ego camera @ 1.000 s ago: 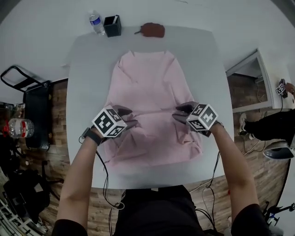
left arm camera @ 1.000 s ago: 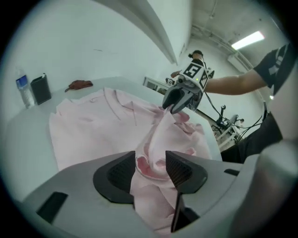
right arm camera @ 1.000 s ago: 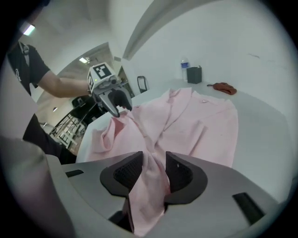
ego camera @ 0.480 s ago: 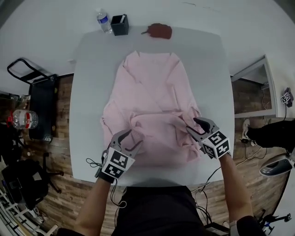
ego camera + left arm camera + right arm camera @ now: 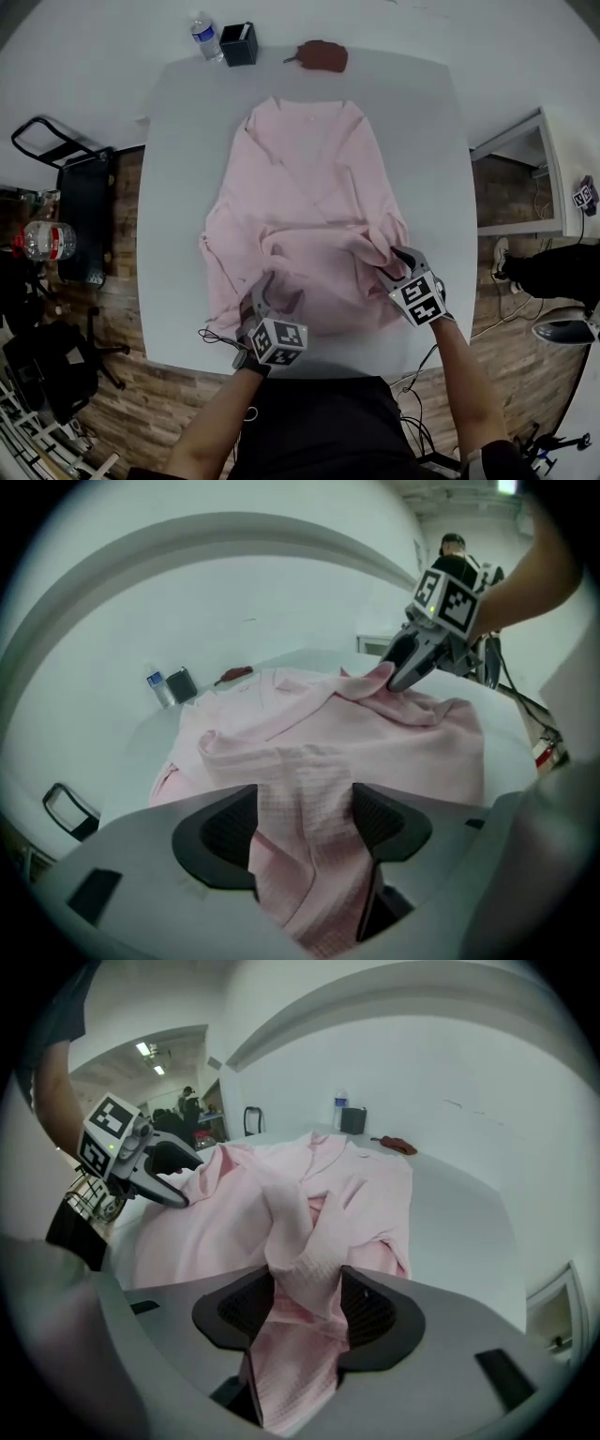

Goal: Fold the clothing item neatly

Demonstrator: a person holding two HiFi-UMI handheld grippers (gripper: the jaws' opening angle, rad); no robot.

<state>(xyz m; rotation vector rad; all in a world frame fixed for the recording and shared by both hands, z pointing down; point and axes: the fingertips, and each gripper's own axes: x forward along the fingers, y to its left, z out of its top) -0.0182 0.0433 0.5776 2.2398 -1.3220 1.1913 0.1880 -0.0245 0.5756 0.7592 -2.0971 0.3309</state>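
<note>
A pink shirt point(image 5: 309, 187) lies on the white table point(image 5: 178, 141), collar at the far end, its near half rumpled into folds. My left gripper point(image 5: 272, 289) sits at the shirt's near left part, close to the table's front edge. Its jaws have just been opening; a band of pink cloth point(image 5: 305, 789) still lies loosely between the pads. My right gripper point(image 5: 392, 262) is at the near right part. Its jaws have also just been opening, with a bunched fold point(image 5: 305, 1269) still between them. Each gripper shows in the other's view: the right gripper point(image 5: 398, 672) and the left gripper point(image 5: 173, 1185).
At the table's far edge stand a water bottle point(image 5: 203, 36), a black box point(image 5: 240, 43) and a brown flat object point(image 5: 323, 56). A black cart point(image 5: 75, 225) stands on the wood floor to the left. A person's dark legs point(image 5: 553, 258) are at the right.
Both grippers came from the shirt's middle toward the near table edge, dragging pink cloth with them. Their jaws now stand wider, and the near half of the shirt is more rumpled.
</note>
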